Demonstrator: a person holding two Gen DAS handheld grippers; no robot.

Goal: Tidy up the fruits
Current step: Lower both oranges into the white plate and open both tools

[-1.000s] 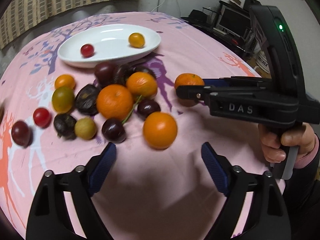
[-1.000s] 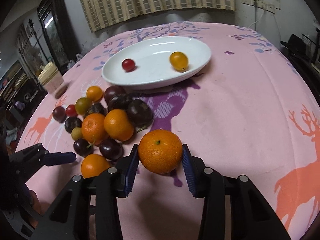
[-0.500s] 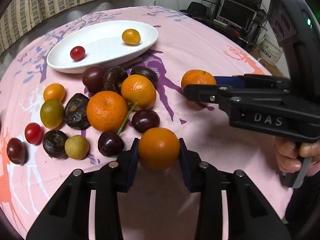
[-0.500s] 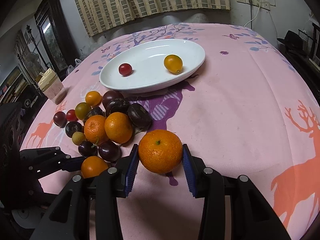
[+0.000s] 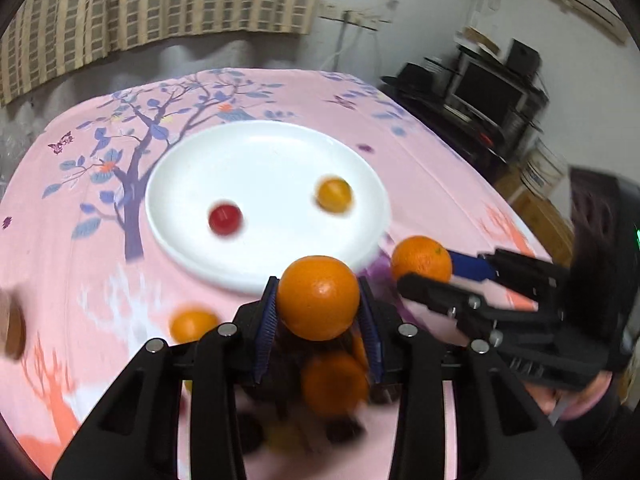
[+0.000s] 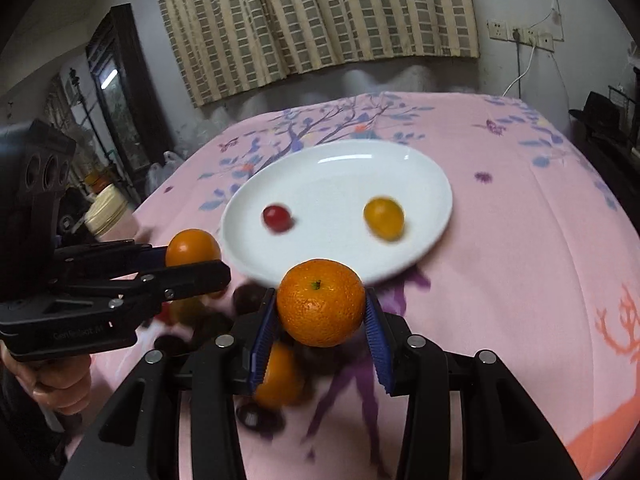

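My left gripper is shut on an orange and holds it above the fruit pile, just short of the white plate. My right gripper is shut on another orange, also raised near the plate's front rim. Each gripper shows in the other's view: the right one with its orange, the left one with its orange. The plate holds a red cherry tomato and a small yellow-orange fruit.
The blurred pile of oranges and dark plums lies under the grippers on the pink tablecloth. A small orange sits left of it. A lidded jar stands at the table's left edge. Shelves with electronics are beyond the table.
Both grippers have lifted their oranges off the table and moved toward the plate. The left gripper, open one second ago, closed on its orange half a second ago.
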